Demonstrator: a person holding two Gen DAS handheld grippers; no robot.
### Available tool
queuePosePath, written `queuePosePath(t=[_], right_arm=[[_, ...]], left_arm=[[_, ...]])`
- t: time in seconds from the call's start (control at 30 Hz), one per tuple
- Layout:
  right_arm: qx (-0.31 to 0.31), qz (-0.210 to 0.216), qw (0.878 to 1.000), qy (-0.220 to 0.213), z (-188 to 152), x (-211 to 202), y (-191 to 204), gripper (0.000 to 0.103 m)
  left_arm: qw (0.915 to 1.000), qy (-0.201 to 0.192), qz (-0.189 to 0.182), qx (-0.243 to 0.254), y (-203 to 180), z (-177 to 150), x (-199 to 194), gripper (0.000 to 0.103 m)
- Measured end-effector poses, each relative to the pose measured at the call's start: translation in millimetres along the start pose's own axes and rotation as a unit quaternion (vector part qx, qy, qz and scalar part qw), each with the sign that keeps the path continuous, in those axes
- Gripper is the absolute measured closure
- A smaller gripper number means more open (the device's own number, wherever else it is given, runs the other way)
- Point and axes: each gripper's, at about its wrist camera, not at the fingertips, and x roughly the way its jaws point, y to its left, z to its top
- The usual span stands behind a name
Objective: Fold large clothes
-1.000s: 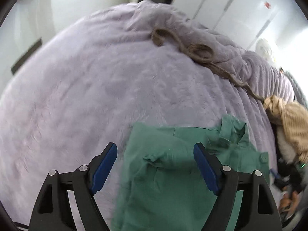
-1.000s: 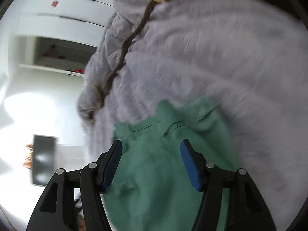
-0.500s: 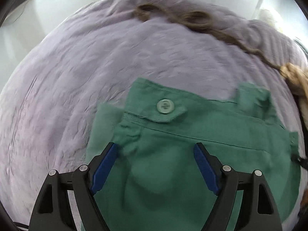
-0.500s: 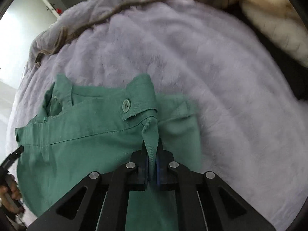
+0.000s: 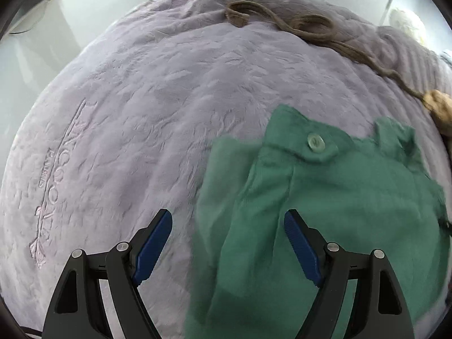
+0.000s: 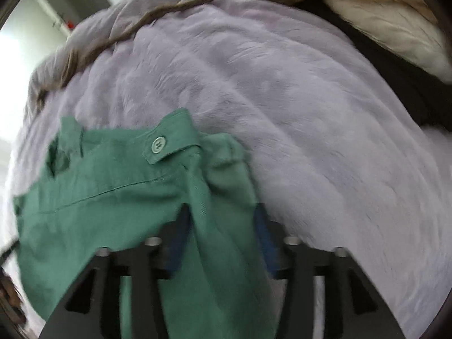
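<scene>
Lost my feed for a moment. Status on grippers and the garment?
Left gripper open over green garment, empty. Right gripper open, fabric fold between its jaws. Garment crumpled on purple blanket, button up. Brown cord well clear.

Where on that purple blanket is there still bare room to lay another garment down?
The widest bare stretch of blanket lies left of the green trousers, between the embroidered lettering and the brown cord at the far edge. A narrower strip runs between trousers and cord. The right edge is crowded: a tan and cream pile sits there.
</scene>
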Motion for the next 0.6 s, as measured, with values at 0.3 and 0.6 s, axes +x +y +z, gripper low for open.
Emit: queuePosePath(t=[0.3, 0.6], right_arm=[[-0.025, 0.216, 0.975, 0.052, -96.1, -59.9, 73.5, 0.047], [0.080, 0.357, 0.900, 0.236, -226.6, 23.7, 184.8, 0.047]], left_arm=[[0.9926, 0.057, -0.107, 0.007, 21.5, -57.0, -32.4, 0.021], [0.9816, 0.084, -0.170, 0.026, 22.5, -90.8, -37.8, 0.021]])
